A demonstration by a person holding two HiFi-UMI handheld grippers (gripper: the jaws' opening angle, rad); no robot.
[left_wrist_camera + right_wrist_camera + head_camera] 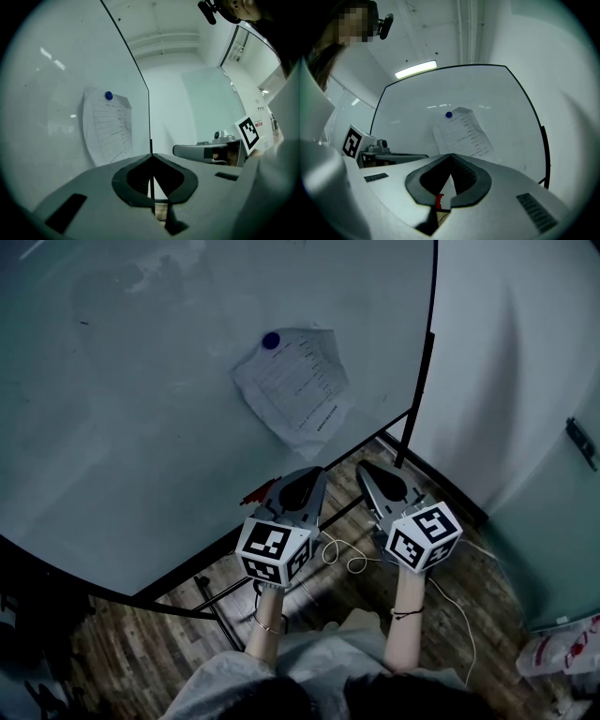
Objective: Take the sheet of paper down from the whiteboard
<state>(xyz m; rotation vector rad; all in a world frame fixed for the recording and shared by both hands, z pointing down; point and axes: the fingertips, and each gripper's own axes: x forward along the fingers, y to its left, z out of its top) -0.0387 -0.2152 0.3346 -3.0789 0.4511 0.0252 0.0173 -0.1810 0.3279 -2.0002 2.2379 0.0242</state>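
Observation:
A printed sheet of paper (298,382) hangs on the whiteboard (141,409), pinned at its top by a round blue magnet (271,340). The paper (108,126) and magnet (108,95) show left of centre in the left gripper view; the paper (461,133) and magnet (449,114) sit straight ahead in the right gripper view. My left gripper (313,471) is shut and empty, just below the board's lower edge. My right gripper (364,467) is shut and empty beside it, under the paper's lower corner. Neither touches the sheet.
The whiteboard's black frame and stand legs (211,601) run below the grippers. A white cable (342,554) lies on the wooden floor. A white wall (506,362) rises right of the board, and a plastic bag (562,652) sits at the lower right.

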